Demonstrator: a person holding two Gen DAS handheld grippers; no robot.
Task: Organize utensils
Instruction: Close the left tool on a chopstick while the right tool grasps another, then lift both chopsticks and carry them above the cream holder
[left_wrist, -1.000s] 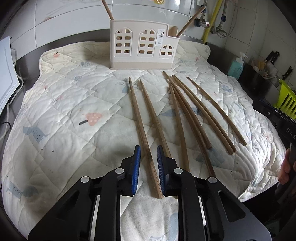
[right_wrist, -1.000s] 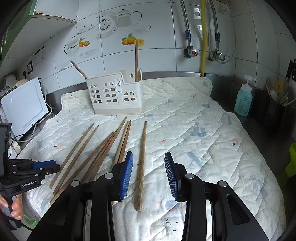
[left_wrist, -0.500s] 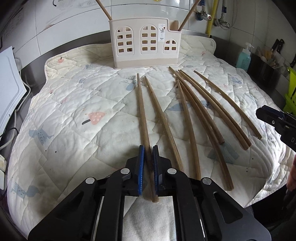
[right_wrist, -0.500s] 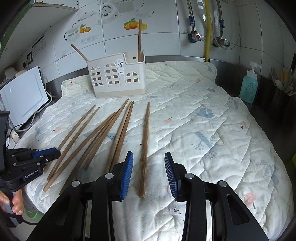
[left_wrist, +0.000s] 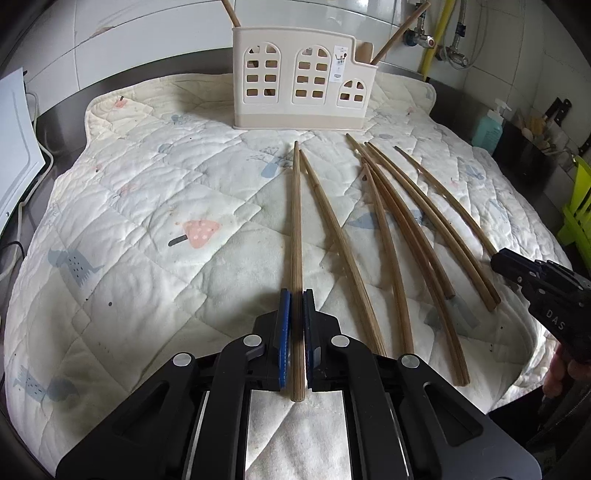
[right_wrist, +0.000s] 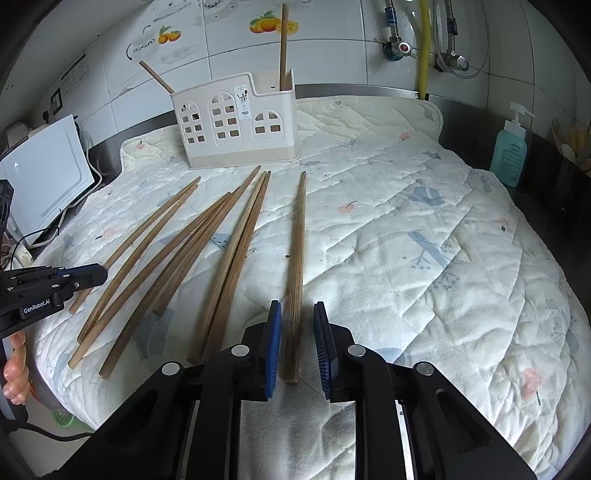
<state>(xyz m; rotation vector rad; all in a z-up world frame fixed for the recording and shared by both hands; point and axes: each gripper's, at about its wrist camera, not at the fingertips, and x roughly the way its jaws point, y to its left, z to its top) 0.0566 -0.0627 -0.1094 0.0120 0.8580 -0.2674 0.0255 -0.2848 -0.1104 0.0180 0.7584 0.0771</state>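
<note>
Wooden chopsticks (left_wrist: 384, 236) lie fanned on the quilted mat (left_wrist: 147, 229) just in front of the cream utensil holder (left_wrist: 303, 88), which stands at the mat's far side with two sticks (right_wrist: 283, 44) leaning out of its compartments and a small white label too small to read. The left gripper (left_wrist: 294, 295) is clenched on the chopstick (left_wrist: 295, 221) furthest left of the holder's front, while the right gripper (right_wrist: 297, 308) is closing around the lone chopstick (right_wrist: 298, 251) on the other side, pads not yet pressing. The left gripper's body reads "GenRobot.AI"; a teal soap bottle (right_wrist: 511, 151) stands far right of the holder.
</note>
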